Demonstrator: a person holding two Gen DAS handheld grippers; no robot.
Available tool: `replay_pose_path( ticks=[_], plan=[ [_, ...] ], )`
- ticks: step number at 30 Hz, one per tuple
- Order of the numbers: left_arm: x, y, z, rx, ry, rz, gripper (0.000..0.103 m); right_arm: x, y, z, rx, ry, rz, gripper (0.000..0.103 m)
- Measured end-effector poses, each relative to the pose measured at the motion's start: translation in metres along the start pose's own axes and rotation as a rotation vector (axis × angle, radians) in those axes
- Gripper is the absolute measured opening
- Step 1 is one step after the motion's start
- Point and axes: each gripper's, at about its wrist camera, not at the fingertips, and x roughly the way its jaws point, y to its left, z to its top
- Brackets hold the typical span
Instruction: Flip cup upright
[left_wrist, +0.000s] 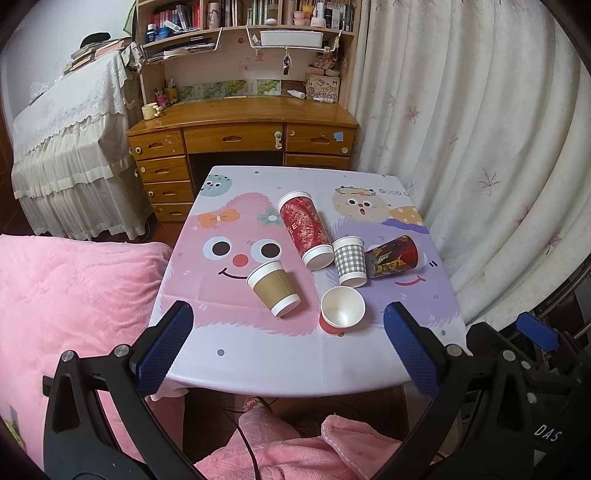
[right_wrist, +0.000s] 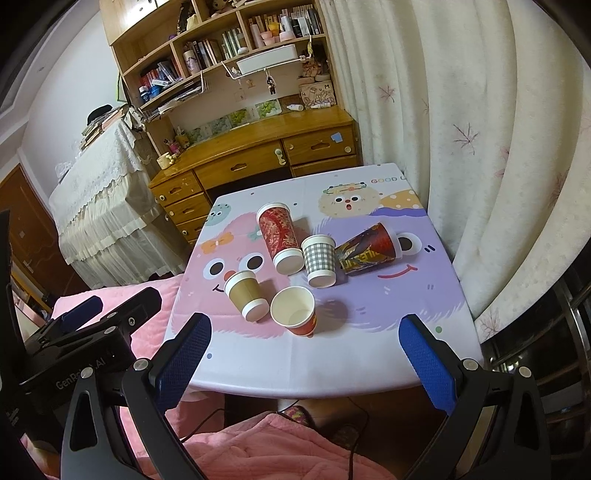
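Observation:
Several paper cups lie on the small table (left_wrist: 258, 369) with a cartoon cloth. A tall red cup (left_wrist: 304, 229) (right_wrist: 279, 234), a brown cup (left_wrist: 274, 288) (right_wrist: 245, 295), a grey checked cup (left_wrist: 350, 261) (right_wrist: 320, 260) and a dark printed cup (left_wrist: 393, 256) (right_wrist: 369, 249) lie on their sides. A small red cup (left_wrist: 341, 312) (right_wrist: 295, 312) stands with its white mouth up. My left gripper (left_wrist: 288, 354) and right gripper (right_wrist: 306, 365) are both open and empty, held before the table's near edge.
A wooden desk (left_wrist: 243, 129) with drawers and bookshelves stands behind the table. A curtain (left_wrist: 480, 147) hangs to the right. A pink blanket (left_wrist: 74, 302) lies left and below. A lace-covered piece of furniture (left_wrist: 70, 147) stands at far left.

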Motion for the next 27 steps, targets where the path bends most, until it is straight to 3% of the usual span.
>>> replay_pose_path(
  ticks=[27],
  plan=[
    [0.0026,-0.0021,0.0038,0.009,0.004,-0.003,0.102,0.0088,-0.0029,0.0014,0.013,0.024,-0.003,0.103]
  ],
)
